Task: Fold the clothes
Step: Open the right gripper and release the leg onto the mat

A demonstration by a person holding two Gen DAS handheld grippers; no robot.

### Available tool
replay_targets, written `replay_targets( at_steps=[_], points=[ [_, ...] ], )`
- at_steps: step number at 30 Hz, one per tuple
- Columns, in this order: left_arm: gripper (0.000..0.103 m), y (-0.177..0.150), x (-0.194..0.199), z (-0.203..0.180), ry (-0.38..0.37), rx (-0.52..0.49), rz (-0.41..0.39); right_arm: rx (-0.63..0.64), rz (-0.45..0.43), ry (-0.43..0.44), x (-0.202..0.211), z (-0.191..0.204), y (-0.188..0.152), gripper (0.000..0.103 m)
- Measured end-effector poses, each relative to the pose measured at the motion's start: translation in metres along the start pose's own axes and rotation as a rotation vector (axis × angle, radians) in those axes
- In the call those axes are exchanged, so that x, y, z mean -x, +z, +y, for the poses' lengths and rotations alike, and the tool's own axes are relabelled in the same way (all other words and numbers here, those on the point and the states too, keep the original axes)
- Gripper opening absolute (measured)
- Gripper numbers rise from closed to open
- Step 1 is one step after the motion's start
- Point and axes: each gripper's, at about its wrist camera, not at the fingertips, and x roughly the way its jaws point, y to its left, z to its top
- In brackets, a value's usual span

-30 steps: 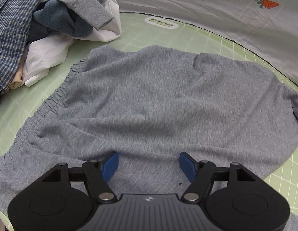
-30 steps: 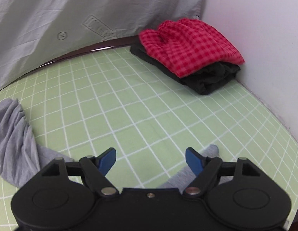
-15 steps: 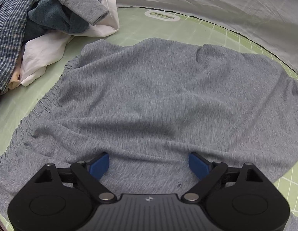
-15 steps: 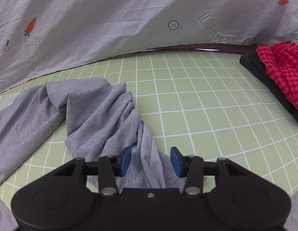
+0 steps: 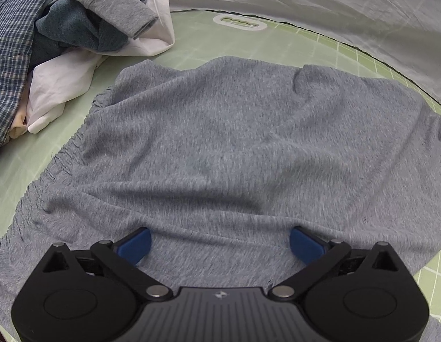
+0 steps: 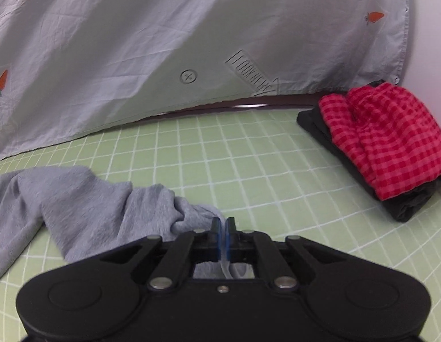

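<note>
A grey knit garment (image 5: 234, 142) lies spread over the green grid mat (image 5: 192, 48), its gathered waistband along the left edge. My left gripper (image 5: 220, 238) hovers over the garment's near part with its jaws opening wide; the blue pads (image 5: 135, 246) stand apart and pinch no cloth. In the right wrist view one end of the grey garment (image 6: 92, 199) is drawn into a bunched strand that runs into my right gripper (image 6: 222, 225). That gripper is shut on the cloth, and a bit of fabric shows behind the pads.
A heap of unfolded clothes (image 5: 63, 28), checked blue, teal, grey and white, sits at the mat's far left. A folded red checked garment (image 6: 386, 142) rests on a black one (image 6: 406, 205) at the far right by a wall. A grey carrot-print sheet (image 6: 163, 42) hangs behind.
The left jaws have spread wider over the grey garment. The right gripper swung from bare mat to the garment's bunched end and shut on it, lifting the strand a little.
</note>
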Motion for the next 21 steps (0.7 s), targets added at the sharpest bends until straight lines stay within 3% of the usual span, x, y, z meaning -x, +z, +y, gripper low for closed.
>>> replay_targets(
  at_steps=[3, 6, 11, 14, 18, 21],
  points=[
    [0.103, 0.002, 0.000, -0.001, -0.002, -0.005, 0.004, -0.106, -0.107, -0.159, -0.003, -0.046, 0.041, 0.003],
    [0.103, 0.004, 0.001, -0.002, -0.005, -0.004, 0.006, -0.137, -0.197, -0.198, 0.001, -0.069, 0.077, 0.003],
    [0.103, 0.008, 0.003, -0.003, -0.006, -0.002, 0.011, -0.034, -0.222, -0.210, -0.013, -0.063, 0.097, 0.003],
    [0.103, 0.009, 0.003, -0.003, -0.006, -0.001, 0.015, 0.071, -0.084, -0.263, -0.043, -0.052, 0.086, 0.003],
    [0.102, 0.015, 0.004, -0.004, 0.004, -0.014, 0.036, 0.034, 0.024, -0.290, -0.052, -0.052, 0.054, 0.004],
    [0.100, 0.021, 0.015, 0.003, -0.001, -0.011, 0.009, 0.015, 0.068, -0.319, -0.049, -0.055, 0.031, 0.004]
  ],
)
